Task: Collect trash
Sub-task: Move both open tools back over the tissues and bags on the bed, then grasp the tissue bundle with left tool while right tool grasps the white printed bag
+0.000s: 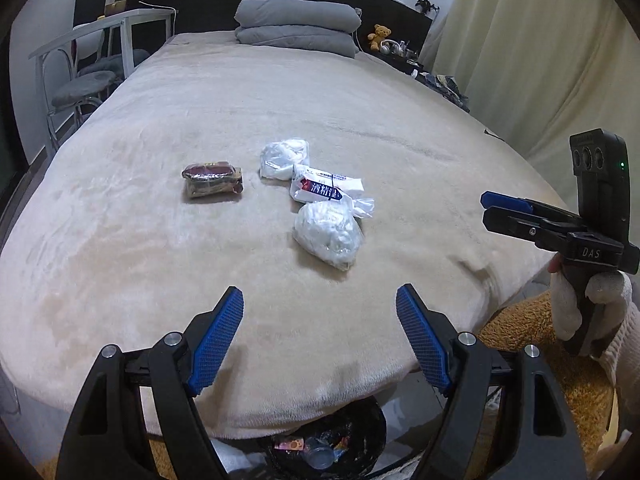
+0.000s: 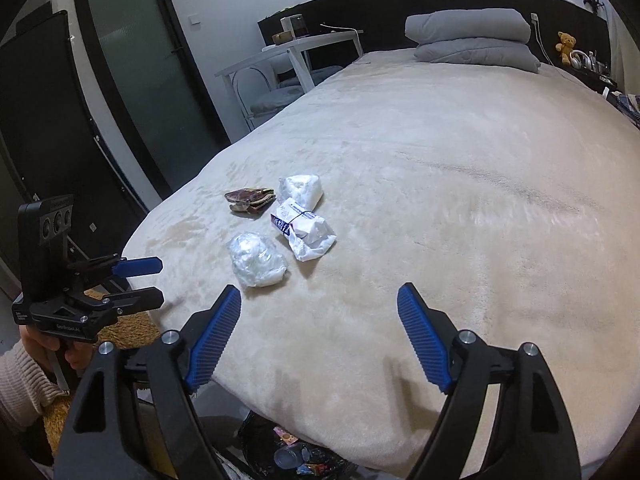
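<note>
Four pieces of trash lie together on the beige bed. They are a brown packet, a clear bag of white stuff, a white packet with a blue and red label, and a second clear bag nearest the foot. My left gripper is open over the foot of the bed, short of the bags, with nothing between its fingers. My right gripper is also open and holds nothing. A black bin with trash in it stands below the bed's edge.
Folded grey bedding lies at the headboard, with a teddy bear to its right. A white table with chairs stands left of the bed, and a curtain hangs at the right. A brown fluffy rug covers the floor.
</note>
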Motion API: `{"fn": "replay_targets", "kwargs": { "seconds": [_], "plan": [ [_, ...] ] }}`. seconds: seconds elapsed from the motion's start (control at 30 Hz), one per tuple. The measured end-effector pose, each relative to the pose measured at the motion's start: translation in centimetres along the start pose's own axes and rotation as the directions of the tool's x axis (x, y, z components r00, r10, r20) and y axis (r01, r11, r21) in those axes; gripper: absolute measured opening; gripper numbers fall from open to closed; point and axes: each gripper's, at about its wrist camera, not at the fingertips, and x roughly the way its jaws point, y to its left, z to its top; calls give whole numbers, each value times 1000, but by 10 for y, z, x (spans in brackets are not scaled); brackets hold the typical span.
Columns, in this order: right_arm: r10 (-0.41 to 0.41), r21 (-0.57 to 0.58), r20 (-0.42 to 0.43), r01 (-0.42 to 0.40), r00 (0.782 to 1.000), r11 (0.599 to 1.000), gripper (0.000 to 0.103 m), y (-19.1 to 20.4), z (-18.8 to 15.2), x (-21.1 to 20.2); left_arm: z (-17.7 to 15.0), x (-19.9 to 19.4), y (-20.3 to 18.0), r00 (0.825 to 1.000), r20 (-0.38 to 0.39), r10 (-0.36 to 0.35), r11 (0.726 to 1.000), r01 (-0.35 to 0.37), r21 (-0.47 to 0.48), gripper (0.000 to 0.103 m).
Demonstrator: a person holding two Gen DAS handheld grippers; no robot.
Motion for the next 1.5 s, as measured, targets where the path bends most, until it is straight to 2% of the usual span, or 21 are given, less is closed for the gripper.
{"fn": "replay_targets", "kwargs": {
  "seconds": [0.17,0.53,0.87,0.93,1.03,1.07,1.3,1.5],
  "plan": [
    [32,19,7,-32,999,999,97,-10,11,4,18,22,4,999,-42,-17,1000,17,11,77],
    [32,25,27,-32,999,999,97,-26,37,14,43,68,3,992,-121,-31,999,36,39,77],
    [31,5,1,-31,1000,1000,97,-32,45,26,46,91,-13,987,-160,-30,990,51,129,77],
    [30,4,-6,-30,1000,1000,97,-33,46,29,46,93,-13,986,-166,-22,990,45,135,66],
    [25,-3,-19,-25,1000,1000,97,-34,47,35,45,98,-11,983,-184,14,990,13,144,56],
    [25,-4,-23,-25,999,1000,97,-34,48,37,45,98,-10,982,-189,11,991,14,135,55],
    [25,-10,-49,-25,999,1000,97,-31,50,50,44,87,-5,986,-164,-12,993,30,111,51],
    [47,-29,-61,-49,997,998,97,-16,57,61,42,64,4,994,-105,-9,997,16,70,51]
  ]
}}
